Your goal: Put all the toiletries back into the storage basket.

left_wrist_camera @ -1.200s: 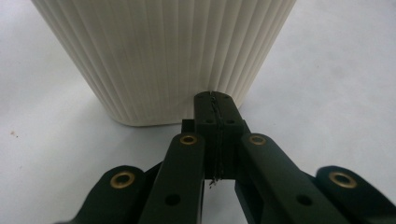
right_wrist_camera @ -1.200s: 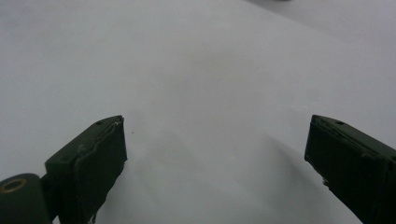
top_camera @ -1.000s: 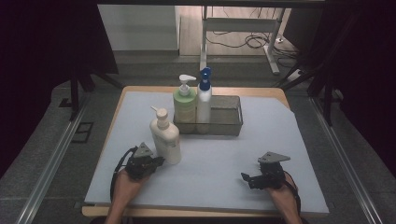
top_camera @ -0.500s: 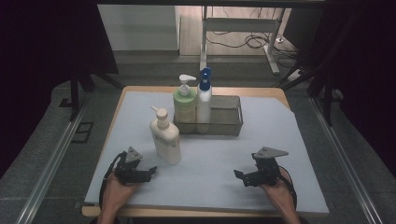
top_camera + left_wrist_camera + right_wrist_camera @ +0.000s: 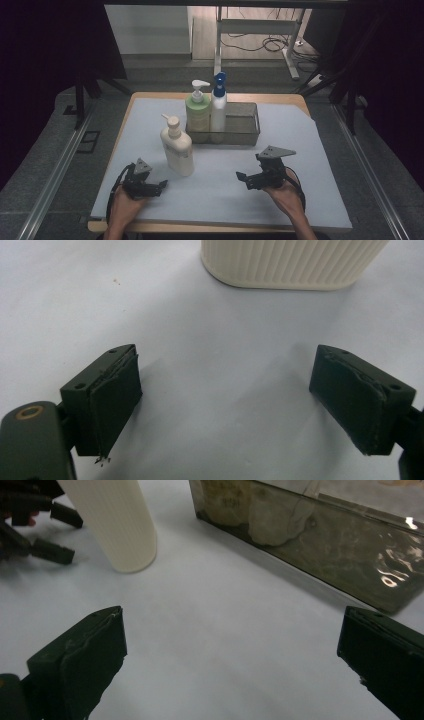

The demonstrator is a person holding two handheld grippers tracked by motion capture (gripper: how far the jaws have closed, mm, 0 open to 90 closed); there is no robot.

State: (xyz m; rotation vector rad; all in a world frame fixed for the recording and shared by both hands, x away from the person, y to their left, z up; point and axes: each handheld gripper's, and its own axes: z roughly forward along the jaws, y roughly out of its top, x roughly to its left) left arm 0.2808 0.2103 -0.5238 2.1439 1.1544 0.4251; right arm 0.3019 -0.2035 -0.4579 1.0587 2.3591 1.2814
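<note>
Open mat (image 5: pixel 220 187) between grippers (cream bottle (image 5: pixel 177 147) blocks left's front).

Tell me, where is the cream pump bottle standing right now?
In the high view the cream pump bottle stands upright on the table's left half, just before the metal basket, ahead of the left tongs.

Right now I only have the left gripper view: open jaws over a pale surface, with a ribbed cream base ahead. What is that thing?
Observer: A cream pump bottle, upright on the table, apart from the tray.
Operator: What tray?
Observer: A metal tray behind it, with a green pump bottle and a white bottle with a blue top standing at its left end.
Operator: And the other hand?
Observer: The right gripper sits low over the table, to the right of the cream pump bottle, jaws open, holding nothing.
</note>
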